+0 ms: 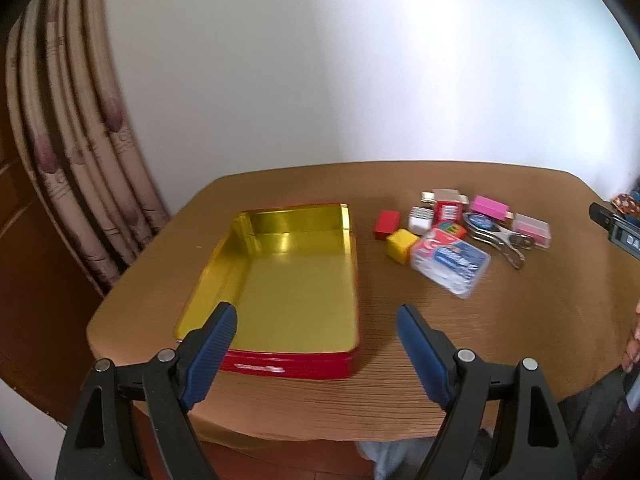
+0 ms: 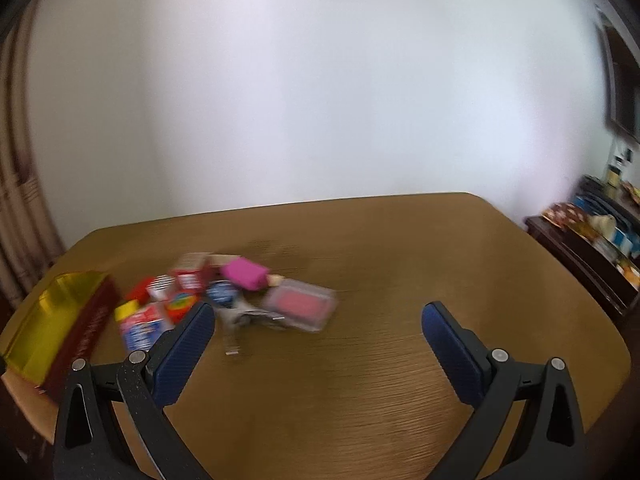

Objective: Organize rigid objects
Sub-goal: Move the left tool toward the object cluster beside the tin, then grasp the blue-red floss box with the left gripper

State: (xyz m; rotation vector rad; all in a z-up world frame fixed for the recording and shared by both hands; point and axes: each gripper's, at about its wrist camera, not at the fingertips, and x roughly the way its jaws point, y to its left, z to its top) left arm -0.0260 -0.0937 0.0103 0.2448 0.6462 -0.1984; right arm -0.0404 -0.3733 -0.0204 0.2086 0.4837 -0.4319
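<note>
Right gripper (image 2: 318, 326) hangs wide and empty just short of the pile of small objects (image 2: 224, 300), which sits ahead and to our left, while our left gripper (image 1: 316, 326), equally spread, hovers over the open tin (image 1: 296, 280).

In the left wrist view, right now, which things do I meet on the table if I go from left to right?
Red tin with gold inside → red block → yellow block → clear flat packet with blue label → metal nail clippers → clear case with pink inside.
</note>
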